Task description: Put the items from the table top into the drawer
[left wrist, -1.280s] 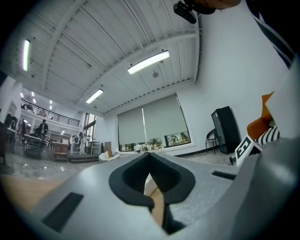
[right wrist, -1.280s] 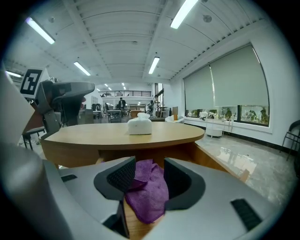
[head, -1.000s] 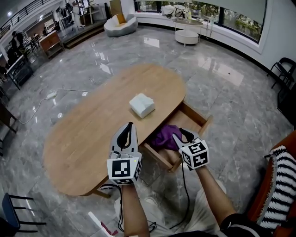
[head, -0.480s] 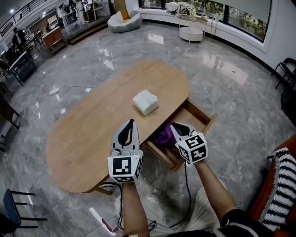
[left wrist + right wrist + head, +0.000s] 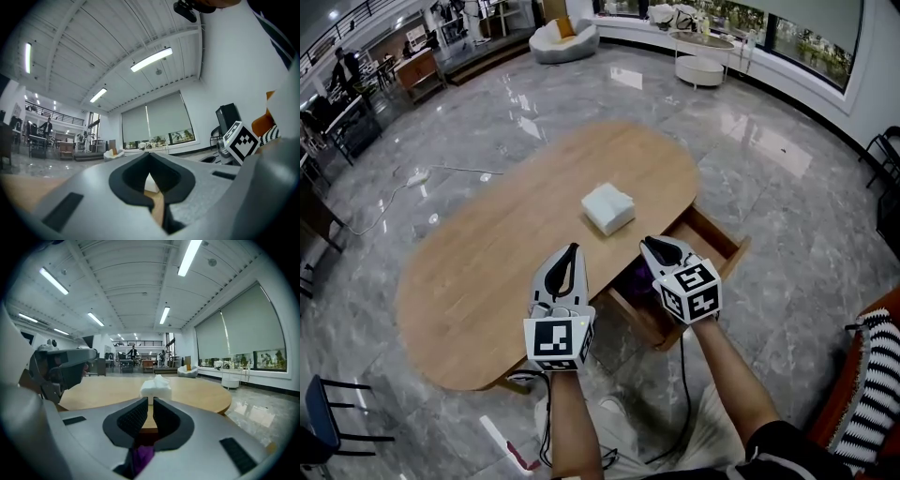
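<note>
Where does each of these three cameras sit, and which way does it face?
Head view: on the person's head, looking steeply down at table, tissue pack, open drawer; forearms, left claw, right claw show.
Left gripper view: on the left claw, looking level toward shaded windows; its shut jaws and the right claw's marker cube show.
Right gripper view: on the right claw, looking across the table; its shut jaws and the left claw show.
Head and right gripper views share the tissue pack.

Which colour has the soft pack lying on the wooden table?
White. The pack shows best in the head view.
</note>
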